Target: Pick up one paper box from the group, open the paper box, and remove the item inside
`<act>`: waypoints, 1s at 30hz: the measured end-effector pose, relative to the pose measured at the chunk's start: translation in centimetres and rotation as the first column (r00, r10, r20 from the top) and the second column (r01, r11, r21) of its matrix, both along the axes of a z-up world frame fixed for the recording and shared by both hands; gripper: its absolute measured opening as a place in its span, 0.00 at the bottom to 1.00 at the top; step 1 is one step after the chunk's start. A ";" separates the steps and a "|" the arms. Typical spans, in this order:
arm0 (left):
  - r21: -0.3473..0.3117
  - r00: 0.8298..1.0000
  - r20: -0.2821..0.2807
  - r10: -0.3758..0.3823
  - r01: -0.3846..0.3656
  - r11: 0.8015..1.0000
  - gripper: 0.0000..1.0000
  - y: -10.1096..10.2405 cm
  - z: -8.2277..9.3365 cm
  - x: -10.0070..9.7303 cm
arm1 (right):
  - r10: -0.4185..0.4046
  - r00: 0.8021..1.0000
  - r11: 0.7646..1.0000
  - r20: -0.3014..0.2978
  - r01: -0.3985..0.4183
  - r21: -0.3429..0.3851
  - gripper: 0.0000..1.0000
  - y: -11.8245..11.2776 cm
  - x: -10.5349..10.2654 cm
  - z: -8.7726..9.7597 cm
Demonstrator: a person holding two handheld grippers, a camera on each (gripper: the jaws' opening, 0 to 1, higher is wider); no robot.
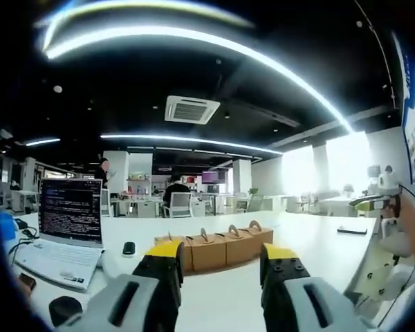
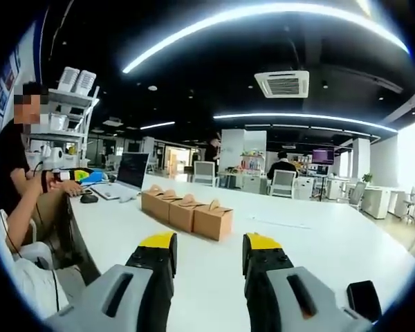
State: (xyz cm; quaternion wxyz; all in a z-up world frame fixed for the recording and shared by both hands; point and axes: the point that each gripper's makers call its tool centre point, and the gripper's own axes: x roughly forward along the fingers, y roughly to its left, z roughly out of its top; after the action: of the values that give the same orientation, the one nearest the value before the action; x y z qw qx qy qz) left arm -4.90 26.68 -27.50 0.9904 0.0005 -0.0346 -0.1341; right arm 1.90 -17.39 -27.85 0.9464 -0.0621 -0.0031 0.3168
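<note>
Office interior, dark ceiling with curved light strips and a ceiling vent (image 1: 191, 109); white tabletop (image 1: 311, 242) in the foreground. My left gripper (image 1: 220, 266) hangs above the tabletop, its yellow-tipped jaws apart with nothing between them. My right gripper (image 2: 209, 257) is likewise parted and holds nothing. Four brown paper boxes (image 1: 218, 247) with handle tops stand in a touching row on the tabletop, ahead of both grippers and apart from them; in the right gripper view the same row (image 2: 187, 210) runs diagonally. An open laptop (image 1: 63, 228) sits left of the boxes, a black mouse (image 1: 128, 248) between them. A seated person (image 2: 17, 173) rests a hand near the laptop. A dark phone (image 1: 351, 230) lies farther right.
</note>
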 end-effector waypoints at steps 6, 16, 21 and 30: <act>0.003 1.000 0.002 0.002 -0.002 1.000 0.45 0.0 0.1 0.0 | -0.001 1.000 1.000 -0.002 0.001 0.006 0.39 0.0 0.2 -0.1; 0.007 1.000 0.005 0.000 0.000 1.000 0.45 0.1 0.3 -0.2 | 0.002 1.000 1.000 0.001 -0.002 0.004 0.39 0.4 0.1 -0.1; 0.006 1.000 0.003 0.006 -0.006 1.000 0.45 0.2 0.2 -0.1 | 0.005 1.000 1.000 -0.009 -0.005 -0.004 0.39 0.6 0.3 -0.6; 0.009 1.000 0.001 -0.002 0.002 1.000 0.45 -0.2 0.2 0.2 | -0.007 1.000 1.000 0.000 0.007 0.015 0.38 0.6 0.4 -0.3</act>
State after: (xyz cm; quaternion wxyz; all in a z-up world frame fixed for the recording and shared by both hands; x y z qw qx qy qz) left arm -4.74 26.47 -27.28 0.9902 0.0049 -0.0348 -0.1353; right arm 2.31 -16.77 -28.18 0.9480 -0.0551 -0.0053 0.3135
